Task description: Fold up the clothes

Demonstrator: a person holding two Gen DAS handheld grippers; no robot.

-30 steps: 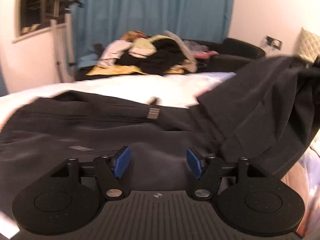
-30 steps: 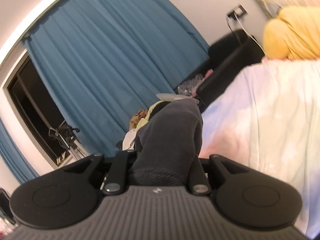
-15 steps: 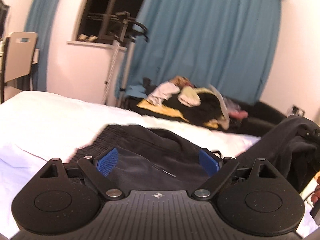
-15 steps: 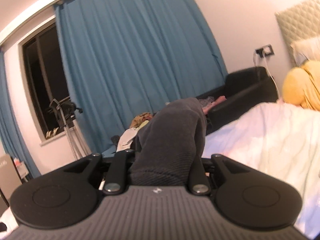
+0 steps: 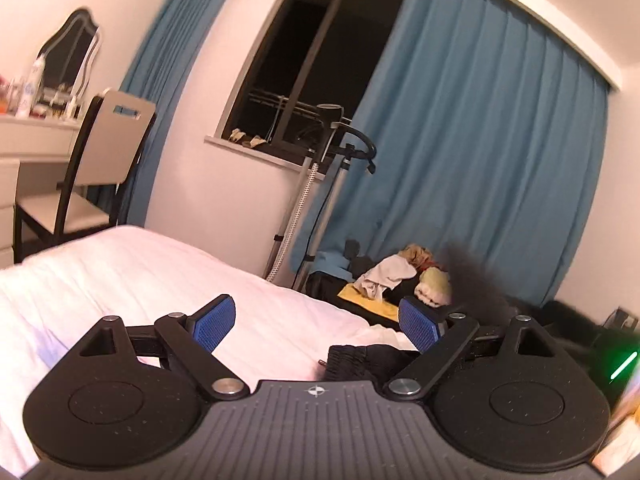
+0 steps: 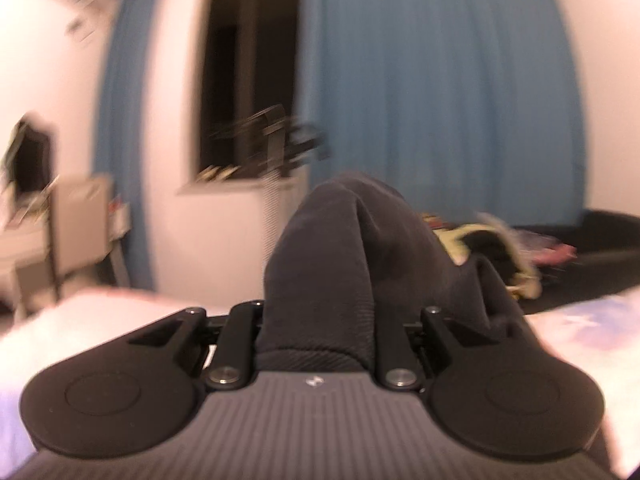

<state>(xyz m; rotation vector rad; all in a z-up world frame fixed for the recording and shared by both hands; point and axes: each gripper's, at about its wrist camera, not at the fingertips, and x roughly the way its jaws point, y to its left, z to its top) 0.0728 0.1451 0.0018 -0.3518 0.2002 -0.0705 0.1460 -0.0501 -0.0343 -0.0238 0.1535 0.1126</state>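
Right tool [image 6: 318, 332] clamps dark garment [image 6: 340, 264], fabric bulging ahead.

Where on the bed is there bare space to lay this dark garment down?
The white bed is bare from its chair-side edge to the dark garment near the left tongs. Crowded: the clothes pile beyond the bed, by the curtain.

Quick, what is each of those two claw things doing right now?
Left gripper: open, nothing between its fingers; it has just been opening.
Right gripper: shut on the dark grey garment.
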